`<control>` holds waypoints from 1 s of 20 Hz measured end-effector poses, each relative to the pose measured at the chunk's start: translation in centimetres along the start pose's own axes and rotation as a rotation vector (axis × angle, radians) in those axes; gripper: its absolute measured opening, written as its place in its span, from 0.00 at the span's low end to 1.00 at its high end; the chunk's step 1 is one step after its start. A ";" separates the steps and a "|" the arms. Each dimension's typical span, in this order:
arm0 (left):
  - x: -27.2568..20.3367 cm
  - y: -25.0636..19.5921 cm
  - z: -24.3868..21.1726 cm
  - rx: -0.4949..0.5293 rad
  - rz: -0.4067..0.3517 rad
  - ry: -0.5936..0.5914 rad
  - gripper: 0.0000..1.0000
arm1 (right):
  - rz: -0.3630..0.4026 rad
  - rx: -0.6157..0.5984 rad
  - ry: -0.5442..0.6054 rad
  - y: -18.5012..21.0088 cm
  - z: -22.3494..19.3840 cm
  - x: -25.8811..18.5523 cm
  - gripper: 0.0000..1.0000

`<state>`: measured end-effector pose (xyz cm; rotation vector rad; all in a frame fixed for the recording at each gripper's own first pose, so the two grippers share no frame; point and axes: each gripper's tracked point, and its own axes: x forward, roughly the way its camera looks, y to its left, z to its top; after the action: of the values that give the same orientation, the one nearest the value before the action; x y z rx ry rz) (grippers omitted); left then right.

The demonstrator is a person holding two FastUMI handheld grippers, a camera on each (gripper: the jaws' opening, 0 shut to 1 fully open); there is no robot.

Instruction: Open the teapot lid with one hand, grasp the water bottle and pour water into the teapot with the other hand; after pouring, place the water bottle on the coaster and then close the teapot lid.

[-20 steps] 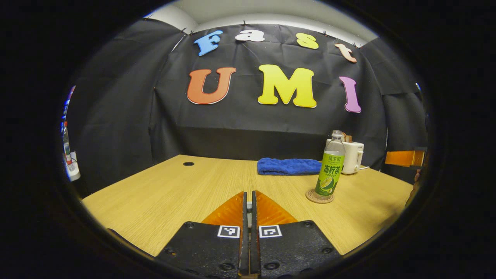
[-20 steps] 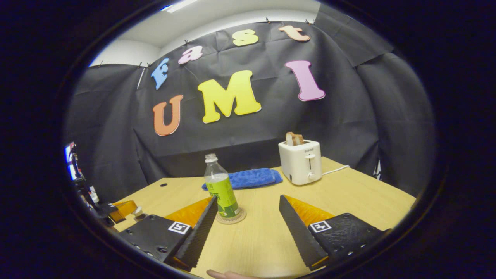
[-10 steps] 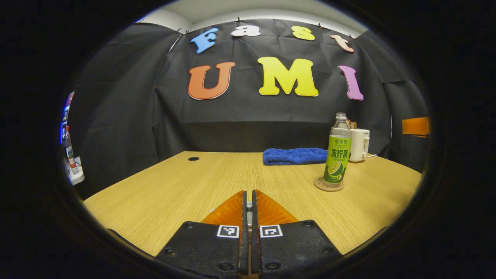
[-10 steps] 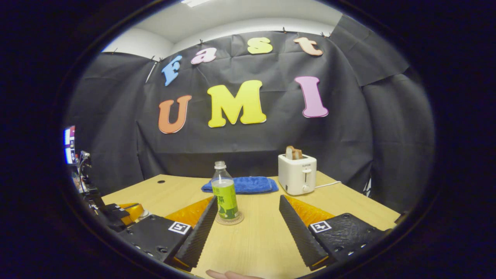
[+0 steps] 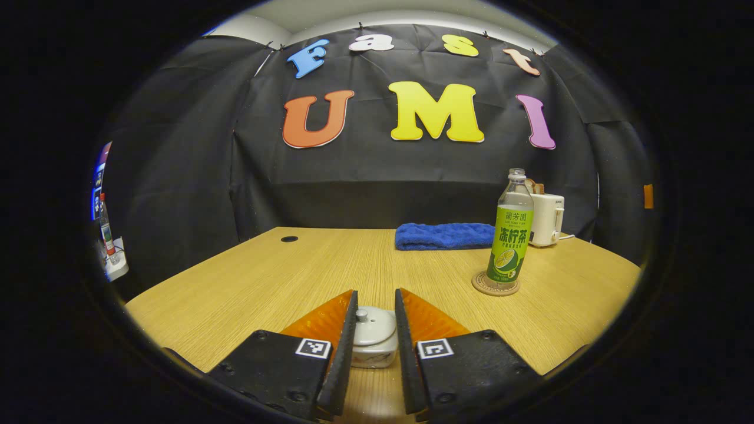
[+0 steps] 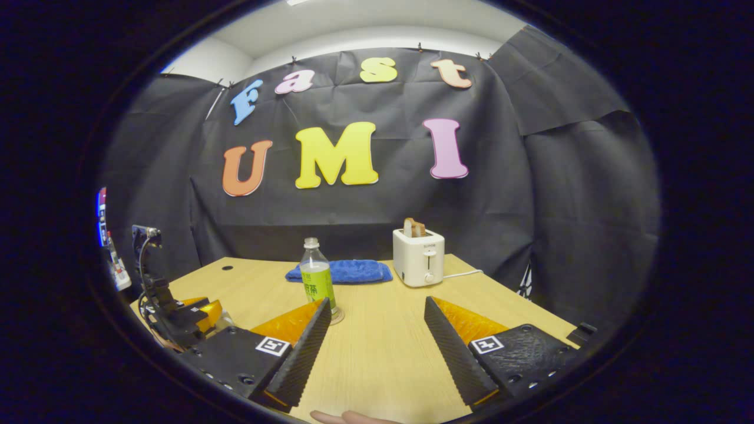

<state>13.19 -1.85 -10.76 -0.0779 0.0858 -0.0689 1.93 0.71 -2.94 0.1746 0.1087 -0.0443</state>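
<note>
On a wooden counter (image 5: pixel 265 282), the left claw (image 5: pixel 375 318) is parted slightly around a white teapot (image 5: pixel 373 338), lid (image 5: pixel 371 324) on, fingers just beside it. The bottle (image 5: pixel 509 235) stands upright on a coaster (image 5: pixel 496 287), near a blue towel (image 5: pixel 445 235) and toaster (image 6: pixel 418 257). The right claw (image 6: pixel 377 324) gapes wide and empty.

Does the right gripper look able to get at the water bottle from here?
Probably yes: the right gripper is open, and bare table lies between it and the water bottle on its coaster.
</note>
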 end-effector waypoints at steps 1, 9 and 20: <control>-0.2 -0.1 0.0 -0.001 0.007 0.011 0.43 | 0.005 0.002 0.008 0.1 -0.1 0.1 0.95; -5.2 -2.4 6.5 -0.041 -0.052 -0.073 0.61 | 0.018 -0.041 0.035 0.7 -0.7 0.0 0.95; -8.6 -2.1 9.4 -0.024 -0.098 -0.104 0.86 | 0.049 -0.008 0.035 0.5 -0.5 -0.4 0.95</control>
<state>5.36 -2.60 -0.50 -0.1092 -0.0211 -0.1611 1.52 1.33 -3.26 0.1704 0.1394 0.0078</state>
